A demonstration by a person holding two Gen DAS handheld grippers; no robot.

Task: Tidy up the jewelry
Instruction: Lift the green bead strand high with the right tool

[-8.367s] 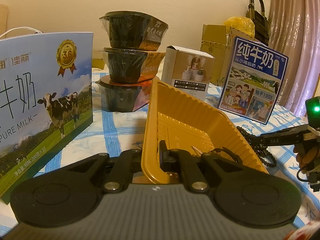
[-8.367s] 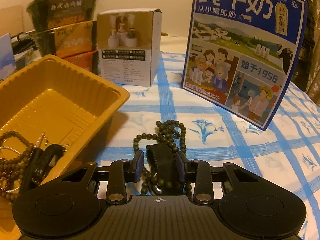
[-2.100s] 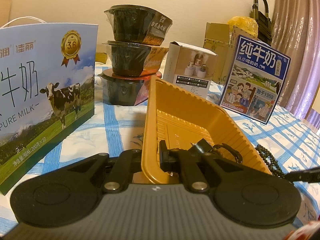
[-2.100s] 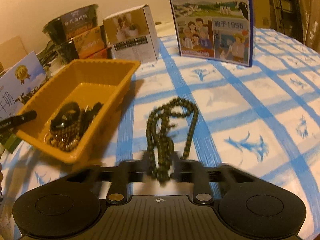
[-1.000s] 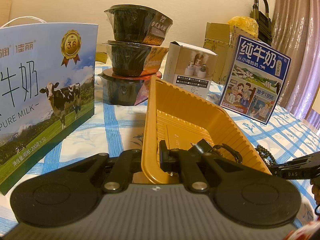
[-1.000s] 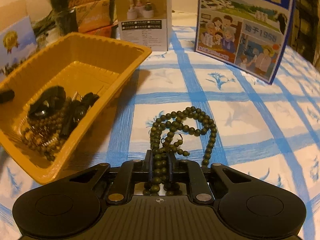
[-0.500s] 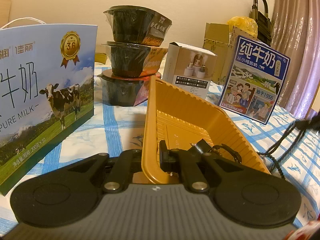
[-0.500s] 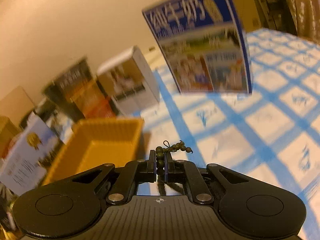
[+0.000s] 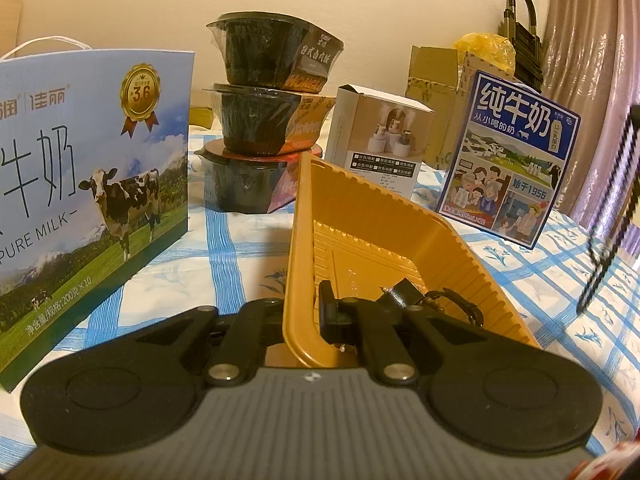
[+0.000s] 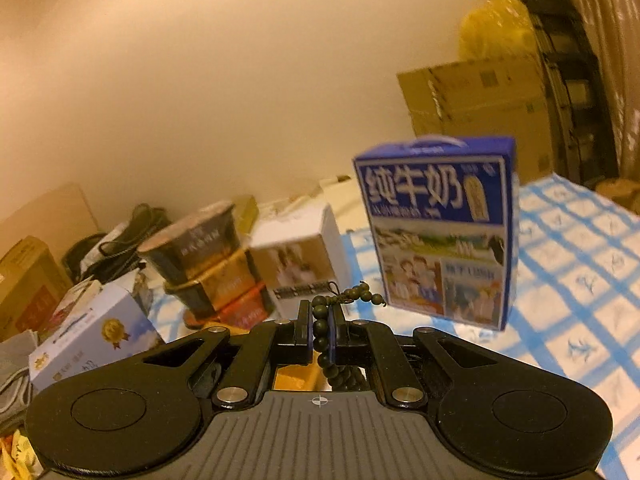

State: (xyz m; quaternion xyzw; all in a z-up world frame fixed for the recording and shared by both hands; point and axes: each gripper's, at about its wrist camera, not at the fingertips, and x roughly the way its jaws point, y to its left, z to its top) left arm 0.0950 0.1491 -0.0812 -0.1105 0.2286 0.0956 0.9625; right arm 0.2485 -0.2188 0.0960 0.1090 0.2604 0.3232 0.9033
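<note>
Left gripper [image 9: 308,312] clamped on the near wall of the yellow tray [image 9: 384,240], one finger inside the tray, the other outside; tray tilted up on that side. Inside the tray, near the gripped wall: a small heap of dark jewelry [image 9: 436,300], partly hidden behind the gripper, pieces hard to tell apart.

Right gripper [image 10: 320,328] closed on a bead necklace [image 10: 322,326], dark green beads pinched between the pads; its jaws have just been closing, beads between them. A short tail of beads sticks out past the fingertips to the right, the rest drops below the gripper. In the left wrist view the necklace [image 9: 612,216] hangs as long loops in the air to the right of the tray, clear of the blue-checked tablecloth [image 9: 240,248].

Relative to the tray:
- behind it, a white product box [image 9: 380,140]
- behind-left, a stack of three black bowls [image 9: 264,120]
- left, a big milk gift box with a cow [image 9: 88,184]
- behind-right, a blue milk carton [image 9: 508,160]
- further back, cardboard boxes [image 10: 472,96] against the wall

Right wrist view is blurred; only a bit of the tray shows under the gripper.
</note>
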